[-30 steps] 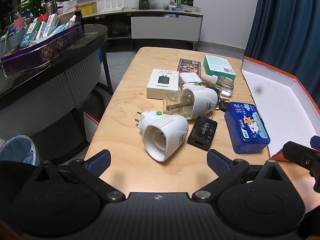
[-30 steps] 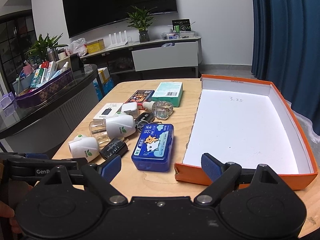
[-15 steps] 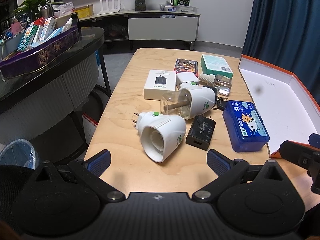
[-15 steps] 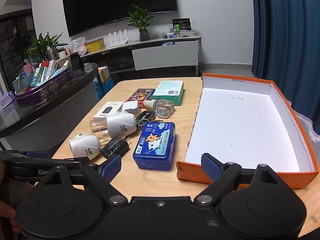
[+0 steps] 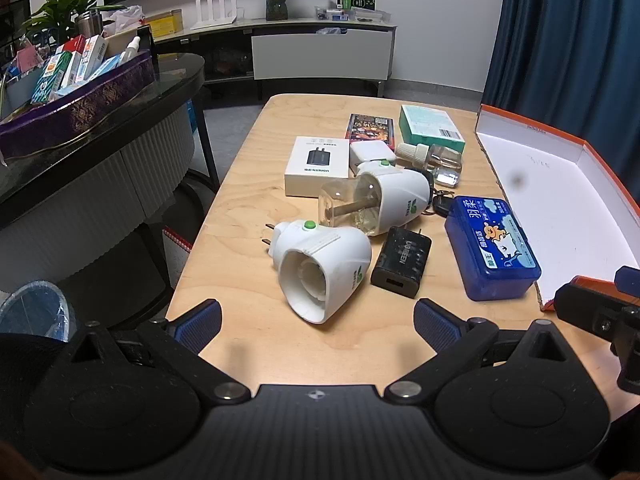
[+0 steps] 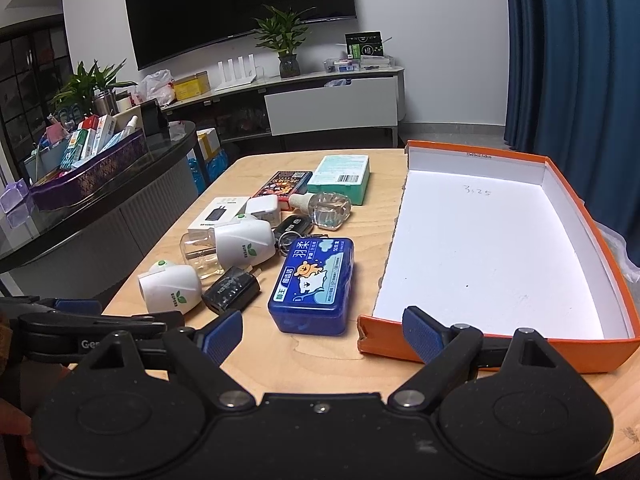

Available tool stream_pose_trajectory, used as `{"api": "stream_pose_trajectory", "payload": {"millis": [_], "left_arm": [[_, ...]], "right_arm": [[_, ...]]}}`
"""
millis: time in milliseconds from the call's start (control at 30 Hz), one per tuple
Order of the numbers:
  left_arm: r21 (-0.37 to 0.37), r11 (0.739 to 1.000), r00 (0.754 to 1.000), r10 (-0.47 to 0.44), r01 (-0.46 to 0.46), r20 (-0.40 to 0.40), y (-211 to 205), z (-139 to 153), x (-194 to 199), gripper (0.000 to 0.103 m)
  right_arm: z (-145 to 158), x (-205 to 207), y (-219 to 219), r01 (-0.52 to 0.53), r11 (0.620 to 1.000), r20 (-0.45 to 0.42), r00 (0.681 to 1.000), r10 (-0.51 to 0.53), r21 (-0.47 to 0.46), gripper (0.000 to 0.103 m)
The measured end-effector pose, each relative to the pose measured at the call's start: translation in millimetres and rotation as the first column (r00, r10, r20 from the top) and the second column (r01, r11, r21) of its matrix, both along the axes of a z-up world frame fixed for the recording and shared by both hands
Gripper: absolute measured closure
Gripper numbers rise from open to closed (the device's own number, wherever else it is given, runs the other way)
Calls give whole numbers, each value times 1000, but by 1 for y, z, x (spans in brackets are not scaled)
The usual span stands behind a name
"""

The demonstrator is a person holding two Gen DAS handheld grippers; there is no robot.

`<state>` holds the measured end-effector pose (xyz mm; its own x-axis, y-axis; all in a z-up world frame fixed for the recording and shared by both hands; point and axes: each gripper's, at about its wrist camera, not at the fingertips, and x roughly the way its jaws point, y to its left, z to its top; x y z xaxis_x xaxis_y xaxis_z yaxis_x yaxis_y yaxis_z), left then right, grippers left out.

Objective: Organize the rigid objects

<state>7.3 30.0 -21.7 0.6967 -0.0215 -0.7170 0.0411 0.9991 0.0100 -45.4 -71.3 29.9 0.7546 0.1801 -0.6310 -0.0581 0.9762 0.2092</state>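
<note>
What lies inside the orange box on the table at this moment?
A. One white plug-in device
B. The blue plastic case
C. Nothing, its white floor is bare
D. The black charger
C. The orange box shows only its bare white floor, while the blue plastic case, black charger and both white plug-in devices lie on the table to its left.

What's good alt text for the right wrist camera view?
An open, empty right gripper hovers over a wooden table, facing a blue plastic case beside an empty orange-rimmed box lid. Two white plug-in diffusers and a black charger lie left.
</note>
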Motion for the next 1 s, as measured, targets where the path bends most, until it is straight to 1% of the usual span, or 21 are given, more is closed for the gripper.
{"api": "stream_pose_trajectory", "payload": {"millis": [767,1000], "left_arm": [[-9,1000,1000,6,-6,-7,2,-5,1,0],[-21,1000,1000,24,-24,-2,6,-7,13,0]], "right_arm": [[-4,2,4,-7,1000,-15,1000,7,-4,1],[-6,3,6,-14,1000,-11,1000,14,-6,1]]}}
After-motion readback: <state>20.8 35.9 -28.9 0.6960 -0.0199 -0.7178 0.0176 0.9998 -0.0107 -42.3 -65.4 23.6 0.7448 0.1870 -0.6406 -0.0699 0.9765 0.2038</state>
